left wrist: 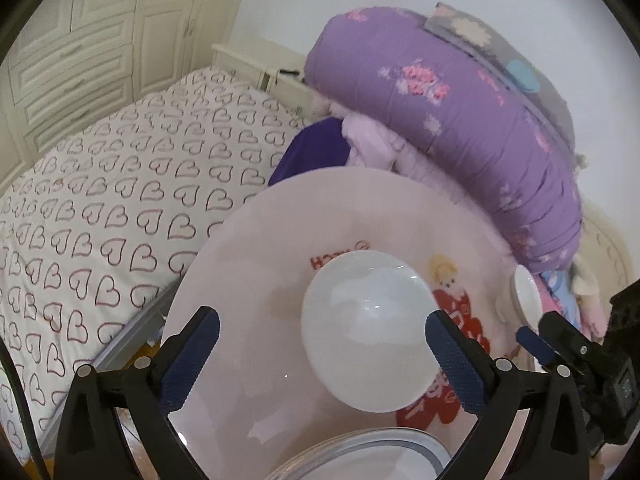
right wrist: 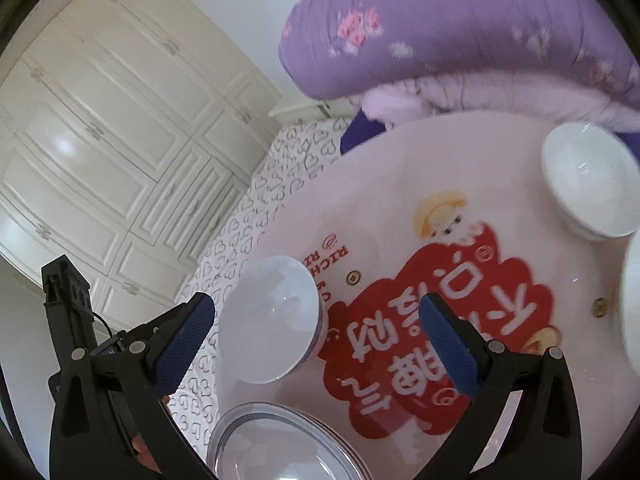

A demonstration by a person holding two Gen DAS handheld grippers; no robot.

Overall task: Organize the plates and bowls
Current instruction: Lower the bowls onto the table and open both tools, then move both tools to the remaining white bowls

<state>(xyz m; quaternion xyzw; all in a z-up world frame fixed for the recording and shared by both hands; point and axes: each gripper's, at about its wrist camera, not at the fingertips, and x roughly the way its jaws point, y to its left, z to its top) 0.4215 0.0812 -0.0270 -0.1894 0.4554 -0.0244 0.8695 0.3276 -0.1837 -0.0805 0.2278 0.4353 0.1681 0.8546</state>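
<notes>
A white bowl (left wrist: 368, 332) (right wrist: 272, 320) stands upright on the round pink table (left wrist: 248, 272) (right wrist: 380, 184) with a red cartoon print. My left gripper (left wrist: 322, 360) hangs open above it; the bowl shows between the blue pads without touching them. Wide open too, my right gripper (right wrist: 318, 344) is over the table with the bowl by its left finger (right wrist: 184, 340), apart from it. A stack of clear-rimmed plates (left wrist: 360, 456) (right wrist: 280, 440) lies at the near edge. Two more white bowls (right wrist: 588, 184) (right wrist: 632, 312) sit at the right.
A bed with a heart-print sheet (left wrist: 100, 220) (right wrist: 240, 232) runs along the table's left side. Purple bedding (left wrist: 460, 120) (right wrist: 460, 32) is piled behind the table. White wardrobe doors (right wrist: 100, 140) stand beyond the bed. The other gripper's finger (left wrist: 528, 342) shows at right.
</notes>
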